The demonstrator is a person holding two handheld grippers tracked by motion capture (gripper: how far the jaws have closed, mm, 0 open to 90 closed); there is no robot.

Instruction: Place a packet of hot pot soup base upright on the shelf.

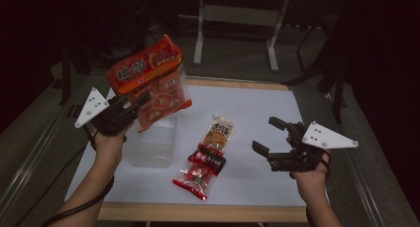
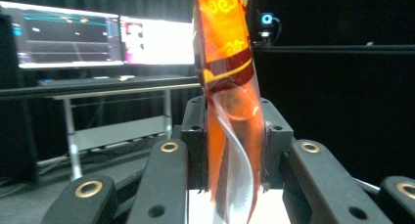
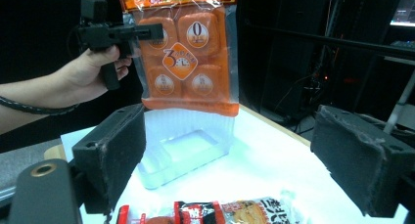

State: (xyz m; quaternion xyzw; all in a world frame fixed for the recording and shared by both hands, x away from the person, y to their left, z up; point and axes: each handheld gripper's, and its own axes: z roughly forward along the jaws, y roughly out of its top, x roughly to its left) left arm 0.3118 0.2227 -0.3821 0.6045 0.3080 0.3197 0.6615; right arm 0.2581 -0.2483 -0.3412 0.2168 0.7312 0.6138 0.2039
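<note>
Your left gripper (image 1: pixel 130 107) is clenched on the side seam of the orange snack pack (image 1: pixel 148 81), which hangs above the clear tub (image 1: pixel 151 140) at ten o'clock. It looks light, floppy and slick, so hold the seam. Your right gripper (image 1: pixel 270 135) stands released.

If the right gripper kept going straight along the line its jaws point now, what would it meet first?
Probably the clear plastic container: in the right gripper view it stands straight ahead between the open jaws of the right gripper, with the orange snack pack hanging above it. The snack packets lie nearer but below that line; depth is uncertain.
</note>
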